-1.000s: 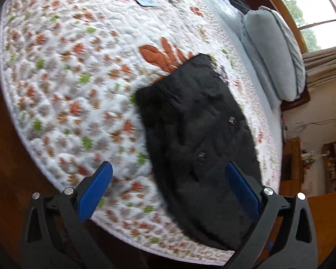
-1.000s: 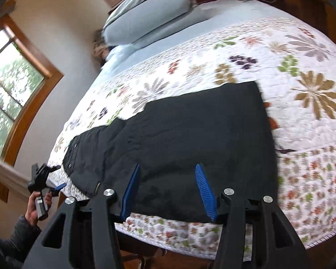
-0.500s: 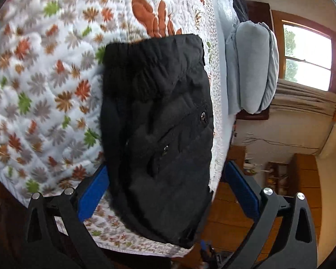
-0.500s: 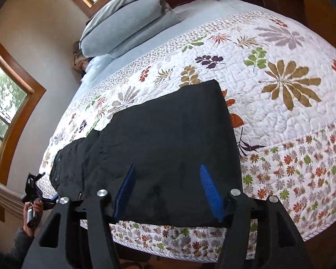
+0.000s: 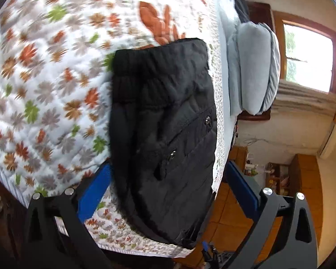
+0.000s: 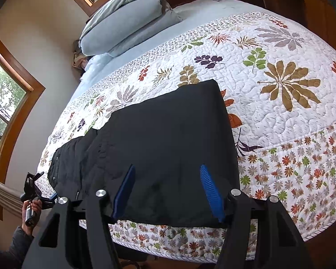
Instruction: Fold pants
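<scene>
Black pants (image 6: 163, 145) lie lengthwise along the near edge of a flowered quilt (image 6: 280, 51). Their waist end with metal snaps (image 5: 168, 123) fills the left wrist view. My left gripper (image 5: 168, 165) hovers at that waist end by the bed's corner. Its jaws are closing with the cloth seen between them, and the blue pads (image 5: 96, 190) do not press it. My right gripper (image 6: 167, 168) hangs over the leg part near the bed edge. Its jaws are opening with nothing held. In the right wrist view a hand (image 6: 31, 210) holds the left gripper (image 6: 33, 188) at far left.
Grey-blue pillows (image 6: 123, 22) are stacked at the head of the bed, also seen as pillows (image 5: 253, 67). Wood-framed windows (image 6: 9, 103) line the wall. A wooden floor (image 5: 226, 210) and shelves (image 5: 277, 174) lie past the bed's corner.
The left gripper rolled and sank toward the pants' waist, which now fills its view. The right gripper's jaws spread wider and it moved a little closer over the leg part.
</scene>
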Available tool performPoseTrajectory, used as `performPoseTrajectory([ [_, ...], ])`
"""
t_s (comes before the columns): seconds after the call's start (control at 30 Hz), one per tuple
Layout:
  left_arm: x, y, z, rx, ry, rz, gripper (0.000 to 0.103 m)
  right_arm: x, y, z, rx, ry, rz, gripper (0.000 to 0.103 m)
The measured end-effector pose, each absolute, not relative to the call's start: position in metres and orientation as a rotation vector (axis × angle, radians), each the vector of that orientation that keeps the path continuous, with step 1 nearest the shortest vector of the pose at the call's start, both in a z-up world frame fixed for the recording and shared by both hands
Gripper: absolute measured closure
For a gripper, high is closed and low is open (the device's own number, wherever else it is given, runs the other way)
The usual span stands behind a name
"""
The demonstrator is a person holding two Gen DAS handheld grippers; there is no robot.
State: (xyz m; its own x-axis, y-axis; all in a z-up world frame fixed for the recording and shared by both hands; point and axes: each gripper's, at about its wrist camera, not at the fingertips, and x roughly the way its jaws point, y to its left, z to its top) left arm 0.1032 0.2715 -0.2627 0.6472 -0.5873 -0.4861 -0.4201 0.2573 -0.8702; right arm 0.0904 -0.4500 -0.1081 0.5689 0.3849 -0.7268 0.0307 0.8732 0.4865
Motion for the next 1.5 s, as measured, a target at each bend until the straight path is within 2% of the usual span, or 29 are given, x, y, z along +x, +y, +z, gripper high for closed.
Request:
performPoseTrajectory([
  [0.1,0.115,0.264,-0.258,-1.283,0.969,-0.125,0.031,0.09,-0.449,-0.111,0.485,0.963,0.217,0.038],
  [0.17,0.118,0.262,-0.256,-1.242,0.985,-0.11,0.038,0.091,-0.449,-0.111,0.481,0.965,0.218,0.037],
  [0.23,0.119,0.26,-0.255,-1.213,0.985,-0.103,0.051,0.091,-0.449,-0.111,0.482,0.964,0.218,0.036],
  [0.27,0.116,0.261,-0.255,-1.2,0.985,-0.098,0.067,0.091,-0.449,-0.112,0.481,0.965,0.217,0.035],
  [0.3,0.115,0.261,-0.256,-1.185,0.984,-0.096,0.074,0.091,-0.449,-0.112,0.48,0.966,0.217,0.034],
  [0.4,0.109,0.263,-0.256,-1.177,0.969,-0.112,0.08,0.091,-0.449,-0.114,0.481,0.972,0.212,0.033],
  [0.5,0.107,0.261,-0.25,-1.136,0.961,-0.117,0.085,0.092,-0.45,-0.115,0.488,0.976,0.211,0.033],
  [0.73,0.103,0.254,-0.234,-1.089,0.906,-0.114,0.088,0.092,-0.451,-0.113,0.48,0.97,0.211,0.033],
  [0.93,0.113,0.205,-0.166,-0.767,0.797,-0.189,0.088,0.091,-0.454,-0.111,0.487,0.962,0.205,0.033],
  [1.1,0.12,0.16,-0.126,-0.639,0.749,-0.286,0.088,0.091,-0.456,-0.107,0.484,0.954,0.213,0.033],
  [1.5,0.116,0.054,-0.092,-0.424,0.706,-0.499,0.085,0.095,-0.465,-0.093,0.483,0.917,0.245,0.033],
])
